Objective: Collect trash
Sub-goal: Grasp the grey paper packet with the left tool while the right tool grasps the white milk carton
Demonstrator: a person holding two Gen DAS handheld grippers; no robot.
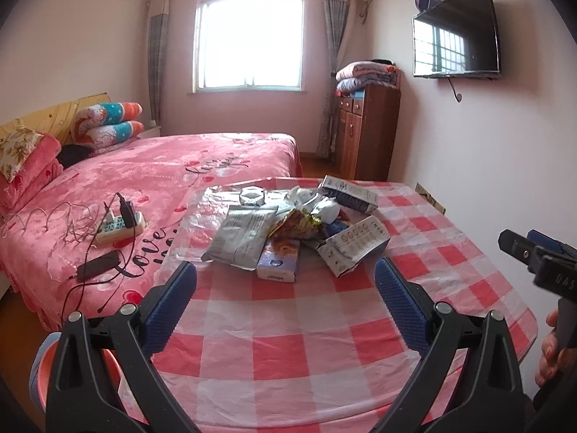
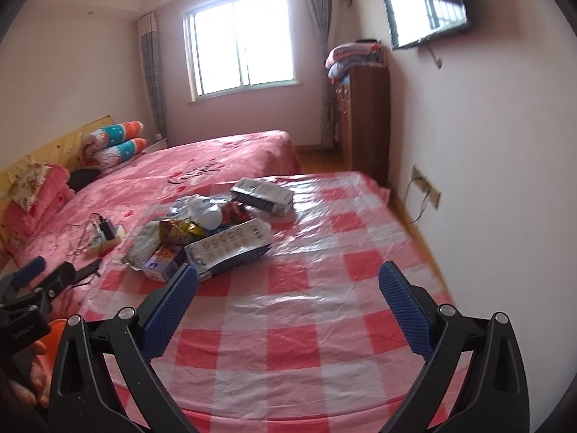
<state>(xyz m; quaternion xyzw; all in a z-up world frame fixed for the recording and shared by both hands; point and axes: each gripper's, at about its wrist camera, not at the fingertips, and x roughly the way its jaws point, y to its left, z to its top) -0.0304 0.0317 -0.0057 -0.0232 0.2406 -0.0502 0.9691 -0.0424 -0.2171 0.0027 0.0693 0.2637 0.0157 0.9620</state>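
Far left, a bed (image 1: pixel 173 166) w/ pink cover; on it a power strip (image 1: pixel 119 225) w/ charger plugged in, cables trailing, and a dark flat device (image 1: pixel 97 266) nearer the edge. Pillows (image 1: pixel 108 122) stacked at the headboard.

Next right, a table (image 1: pixel 288 328) under red-white check plastic. Left gripper (image 1: pixel 285 281) hovers over its near part, jaws spread wide, nothing between the blue pads (image 1: pixel 169 310). It's short of the trash, not touching it.

Trash pile (image 1: pixel 288 227) sits toward the table's far side, bed-side of centre: a grey foil bag (image 1: pixel 239 236) on the left, a small blue-white box (image 1: pixel 279 261) just beside it, a crinkled gold-red wrapper (image 1: pixel 297 222) in the middle, a white torn carton (image 1: pixel 355 245) on the right, another carton (image 1: pixel 348 193) behind, and some white crumpled bits at the back. All touching or overlapping.

Right gripper (image 2: pixel 288 285) also over the table, nearer the wall side, jaws wide apart, empty. Its left pad (image 2: pixel 169 314) lines up w/ the torn carton's corner in its own view; can't tell if they touch.

Far right: wood cabinet (image 1: pixel 368 130) w/ folded blankets (image 1: pixel 368 75) on top, TV (image 1: pixel 456 32) on the wall, window (image 1: pixel 249 39) at the back.
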